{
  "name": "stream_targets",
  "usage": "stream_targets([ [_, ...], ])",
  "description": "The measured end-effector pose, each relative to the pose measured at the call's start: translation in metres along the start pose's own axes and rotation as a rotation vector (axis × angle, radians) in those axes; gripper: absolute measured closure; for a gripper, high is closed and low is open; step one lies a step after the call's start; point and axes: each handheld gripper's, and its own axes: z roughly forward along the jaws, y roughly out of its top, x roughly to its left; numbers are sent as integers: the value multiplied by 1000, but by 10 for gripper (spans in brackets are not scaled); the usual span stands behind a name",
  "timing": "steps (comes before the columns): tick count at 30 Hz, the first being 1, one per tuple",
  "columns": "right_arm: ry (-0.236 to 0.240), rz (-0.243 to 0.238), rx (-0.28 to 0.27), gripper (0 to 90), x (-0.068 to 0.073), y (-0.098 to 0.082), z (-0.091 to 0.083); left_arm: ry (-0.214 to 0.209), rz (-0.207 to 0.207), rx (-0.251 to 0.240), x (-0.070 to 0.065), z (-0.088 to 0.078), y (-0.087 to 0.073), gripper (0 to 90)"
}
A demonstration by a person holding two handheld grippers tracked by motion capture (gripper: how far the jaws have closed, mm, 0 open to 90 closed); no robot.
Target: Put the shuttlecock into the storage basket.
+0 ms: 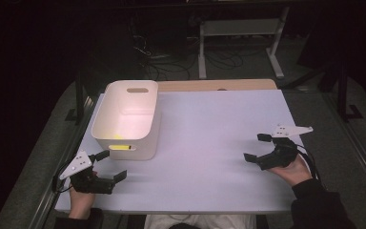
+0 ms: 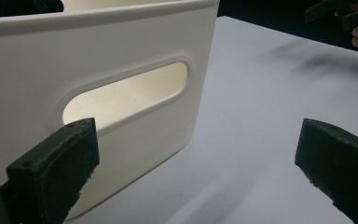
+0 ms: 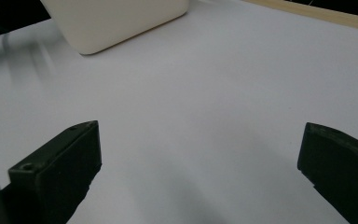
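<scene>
Black jaws of my left hand-held gripper [image 2: 200, 158] rise closest in its own view, spread wide apart with nothing between them, and right behind the near jaw stands the cream plastic bin with rounded corners [image 2: 98, 70], its oval handle slot [image 2: 126, 95] facing me. From the high view, that bin [image 1: 126, 138] sits on the left part of the white desk [image 1: 209, 143], with my left hand-held gripper [image 1: 112, 164] just beside its near wall. Something small and yellow [image 1: 120, 147] shows through the slot, lying low inside the bin; I cannot tell what it is.

My right hand-held gripper [image 1: 255, 147] hovers well apart from the bin, over the right part of the desk, jaws likewise standing open and empty; in its own view the gripper [image 3: 200, 163] looks across bare white surface towards the bin's corner [image 3: 116, 21].

I judge the step in hand to be taking hold of the bin by its near wall. To do it well, I would bring one jaw through the slot and leave the other outside, so they close squarely on the wall above it rather than pinching a rounded corner, where they could slip. I would approach slowly, since a nudge could slide a light bin. The right one could steady the far side if needed.
</scene>
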Motion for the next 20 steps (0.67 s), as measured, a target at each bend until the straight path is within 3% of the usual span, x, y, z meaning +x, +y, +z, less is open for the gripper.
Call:
stream_targets([
  [10, -30, -1, -4, 0, 1, -12, -6, 1, 0, -1, 0, 0, 0, 0],
  [20, -41, 11, 30, 0, 2, -23, -6, -6, -2, -2, 0, 0, 0, 0],
])
